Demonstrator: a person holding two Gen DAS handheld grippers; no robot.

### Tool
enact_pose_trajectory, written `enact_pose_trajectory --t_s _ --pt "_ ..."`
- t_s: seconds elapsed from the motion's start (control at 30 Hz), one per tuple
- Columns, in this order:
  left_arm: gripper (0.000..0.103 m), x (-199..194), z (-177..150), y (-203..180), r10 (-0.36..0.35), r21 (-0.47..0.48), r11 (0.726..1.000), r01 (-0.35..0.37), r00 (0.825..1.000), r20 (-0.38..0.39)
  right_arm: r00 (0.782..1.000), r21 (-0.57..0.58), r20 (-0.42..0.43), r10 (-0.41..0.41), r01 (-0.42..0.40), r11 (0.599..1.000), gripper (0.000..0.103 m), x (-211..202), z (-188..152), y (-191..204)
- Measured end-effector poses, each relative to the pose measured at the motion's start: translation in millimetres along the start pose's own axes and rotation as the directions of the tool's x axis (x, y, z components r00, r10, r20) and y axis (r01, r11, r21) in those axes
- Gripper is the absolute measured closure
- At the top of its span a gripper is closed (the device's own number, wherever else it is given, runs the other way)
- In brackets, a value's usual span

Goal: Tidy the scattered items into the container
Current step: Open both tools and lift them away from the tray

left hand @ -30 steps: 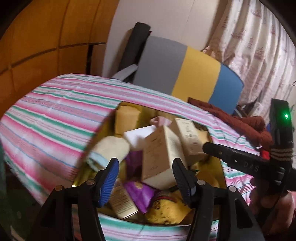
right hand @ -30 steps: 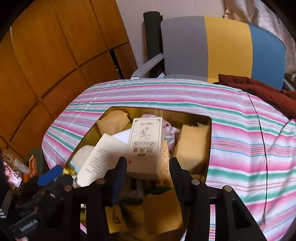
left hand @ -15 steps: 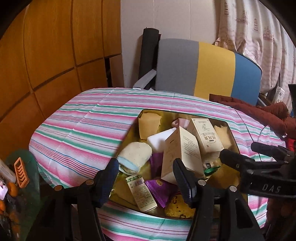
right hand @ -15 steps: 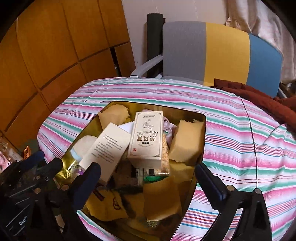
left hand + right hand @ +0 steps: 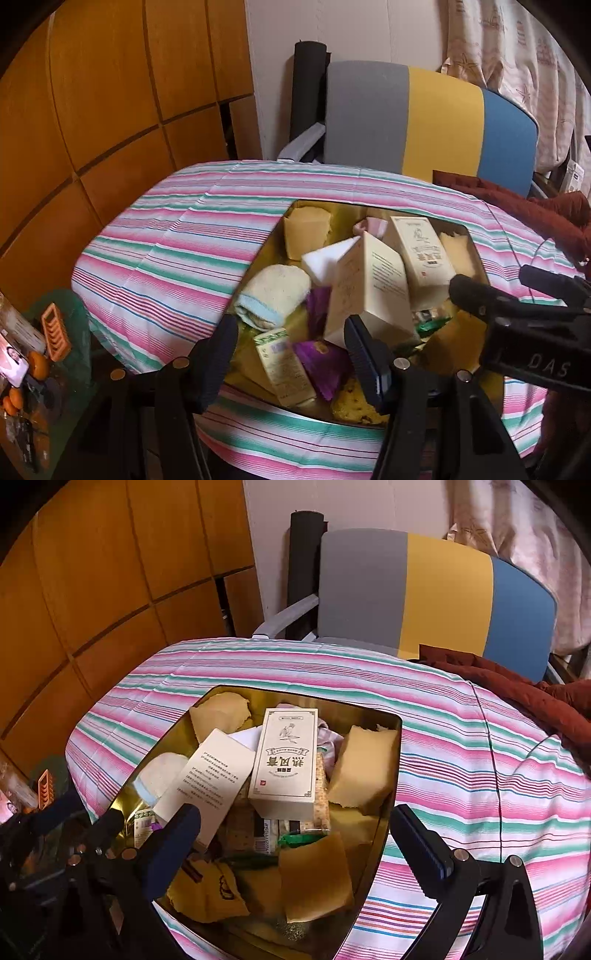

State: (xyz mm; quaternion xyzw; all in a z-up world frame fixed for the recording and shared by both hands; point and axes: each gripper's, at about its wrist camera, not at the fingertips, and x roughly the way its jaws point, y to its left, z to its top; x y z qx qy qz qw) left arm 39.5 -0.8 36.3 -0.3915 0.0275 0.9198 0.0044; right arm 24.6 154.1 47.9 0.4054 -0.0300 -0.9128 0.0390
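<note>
A gold tin (image 5: 394, 726) sits on the striped tablecloth (image 5: 461, 746), full of items: two cream boxes (image 5: 284, 764) (image 5: 210, 779), yellow sponges (image 5: 364, 768), a rolled towel (image 5: 275, 295), purple packets (image 5: 325, 360) and a small green-labelled box (image 5: 284, 363). The tin also shows in the left wrist view (image 5: 474, 251). My left gripper (image 5: 291, 354) is open and empty above the tin's near edge. My right gripper (image 5: 295, 840) is wide open and empty above the tin; it also shows in the left wrist view (image 5: 517, 299).
A grey, yellow and blue chair (image 5: 424, 590) stands behind the table. A dark red cloth (image 5: 517, 683) lies at the table's right back. Wooden panels (image 5: 110, 572) line the left wall. An orange rack (image 5: 55, 332) and clutter sit low left.
My right gripper opened wide and let go of the cream box, which now lies in the tin. Both grippers pulled back and up from the tin.
</note>
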Motion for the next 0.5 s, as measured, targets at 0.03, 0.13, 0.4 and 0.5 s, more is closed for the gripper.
enact_pose_trajectory --t_s 0.03,0.13,0.4,0.5 --pt "0.043 1 0 -2 -0.011 -0.003 1.0 0.011 1.0 -0.007 1.0 0.002 -0.001 -0.001 0.001 1.0 0.0 1 0 0" --pt "0.043 3 1 -7 -0.032 0.002 0.999 0.032 0.999 -0.019 1.0 0.008 -0.004 -0.009 0.009 1.0 0.0 2 -1 -3" --pt "0.043 6 0 -14 -0.051 0.003 0.999 0.051 0.998 -0.038 1.0 0.036 -0.008 -0.009 0.009 0.999 0.0 5 -2 -9" --pt "0.043 9 -1 -14 -0.046 0.002 0.999 0.046 0.998 -0.048 1.0 0.04 -0.011 -0.009 0.009 0.999 0.0 6 -3 -11"
